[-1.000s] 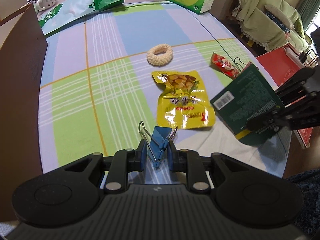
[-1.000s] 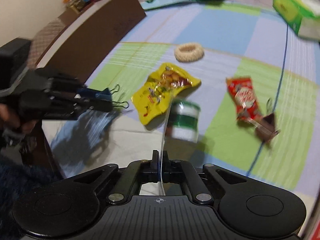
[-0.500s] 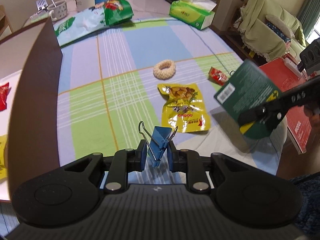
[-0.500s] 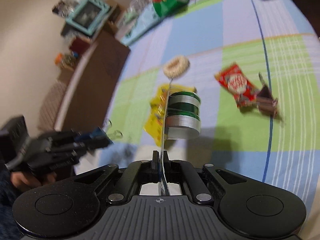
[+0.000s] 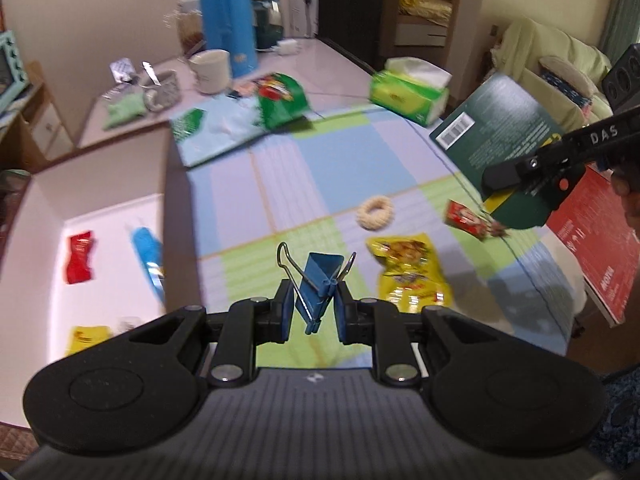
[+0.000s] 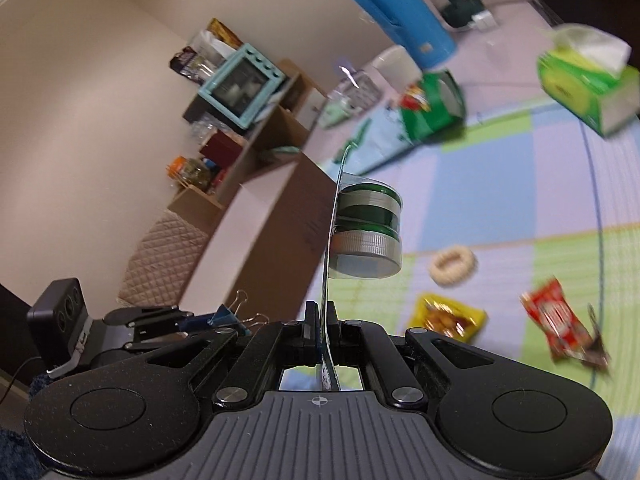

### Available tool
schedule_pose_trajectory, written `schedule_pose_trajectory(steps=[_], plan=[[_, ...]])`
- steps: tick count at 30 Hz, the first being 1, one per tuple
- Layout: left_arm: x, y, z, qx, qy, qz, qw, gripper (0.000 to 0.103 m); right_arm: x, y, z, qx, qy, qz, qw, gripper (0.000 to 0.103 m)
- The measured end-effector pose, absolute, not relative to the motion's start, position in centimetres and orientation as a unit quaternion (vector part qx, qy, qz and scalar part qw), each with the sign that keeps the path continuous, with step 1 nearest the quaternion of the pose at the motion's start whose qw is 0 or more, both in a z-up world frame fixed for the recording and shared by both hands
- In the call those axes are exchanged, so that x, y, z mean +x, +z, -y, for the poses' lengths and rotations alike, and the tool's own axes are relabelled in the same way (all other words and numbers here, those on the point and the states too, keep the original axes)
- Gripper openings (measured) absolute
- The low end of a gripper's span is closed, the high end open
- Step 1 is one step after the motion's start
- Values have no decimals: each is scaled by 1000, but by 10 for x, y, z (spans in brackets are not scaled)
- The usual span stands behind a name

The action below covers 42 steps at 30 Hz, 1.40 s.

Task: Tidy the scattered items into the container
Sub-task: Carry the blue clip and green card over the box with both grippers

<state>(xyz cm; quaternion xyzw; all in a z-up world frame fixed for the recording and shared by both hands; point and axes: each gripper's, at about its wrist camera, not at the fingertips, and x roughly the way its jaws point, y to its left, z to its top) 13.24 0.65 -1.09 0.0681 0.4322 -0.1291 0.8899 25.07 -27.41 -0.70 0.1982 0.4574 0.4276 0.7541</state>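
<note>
Left wrist: my left tool is clamped on a blue binder clip, lifted beside the brown box for dropping in. Checked cloth covers the worktop; sofa behind.

Right wrist: my right tool pinches a tape card by its edge, raised; shelves at the wall.

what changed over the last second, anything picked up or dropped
Nothing was picked up or dropped. Both grippers rose and swung left toward the box, whose inside now shows in the left view. The left gripper still clamps the blue clip; the right gripper still pinches the green card pack. The yellow packet, ring and red packet lie where they were.
</note>
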Motion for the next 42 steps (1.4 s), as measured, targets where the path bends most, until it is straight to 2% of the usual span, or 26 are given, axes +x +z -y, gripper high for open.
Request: schedule_pose_trajectory(steps=[17, 42], plan=[[133, 23, -111, 92, -47, -415, 904, 17, 255, 34, 152, 177, 505, -431, 727, 0], [166, 9, -217, 99, -76, -417, 900, 17, 265, 17, 16, 212, 488, -450, 717, 0]])
